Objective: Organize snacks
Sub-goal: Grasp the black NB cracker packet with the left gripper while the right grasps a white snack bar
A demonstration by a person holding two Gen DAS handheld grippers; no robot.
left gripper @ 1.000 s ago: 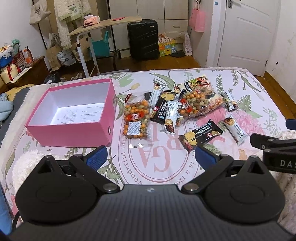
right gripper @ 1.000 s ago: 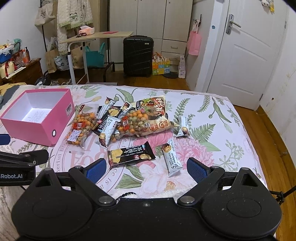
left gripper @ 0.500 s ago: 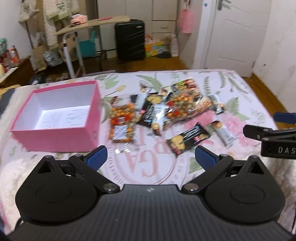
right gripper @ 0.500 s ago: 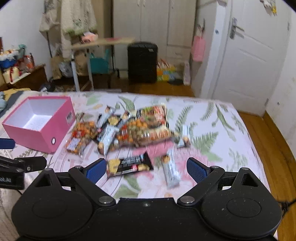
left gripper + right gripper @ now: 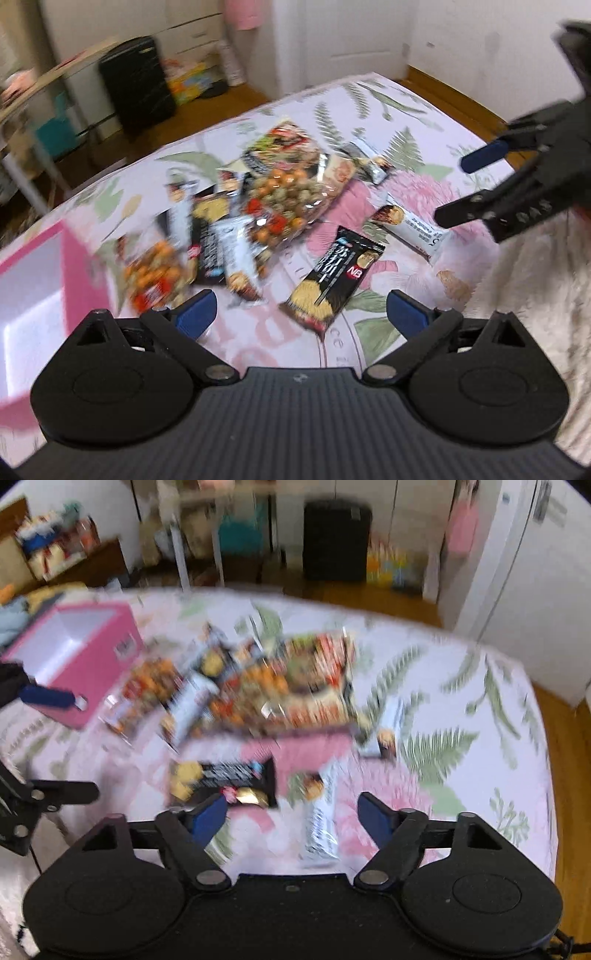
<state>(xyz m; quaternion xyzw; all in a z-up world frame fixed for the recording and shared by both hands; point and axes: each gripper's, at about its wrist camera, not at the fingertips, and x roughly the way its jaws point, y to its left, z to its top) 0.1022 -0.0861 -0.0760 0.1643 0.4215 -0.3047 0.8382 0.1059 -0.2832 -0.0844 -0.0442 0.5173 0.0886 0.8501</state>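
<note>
Left wrist view: your left gripper (image 5: 301,312) has its fingers wide, nothing between them. The black cracker packet (image 5: 332,275) lies on the bed (image 5: 417,107) just ahead of the gap, its long axis slanting from near-left to far-right, so it sits skewed to the finger line, not square across it. The pink box (image 5: 79,266) is off to the left. The right gripper (image 5: 491,184) comes in from the right above the white bar (image 5: 412,229).

Right wrist view: your right gripper (image 5: 293,818) has just been narrowing its fingers; they stand half apart and the blurred frame shows nothing pinched. The white bar (image 5: 321,827) lies between them, long axis running away from you along the fingers, so they can close across its narrow width. The black cracker packet (image 5: 225,781) is nearer the left finger, lying crosswise. I judge each hand has the nearer claim on its own packet.
</note>
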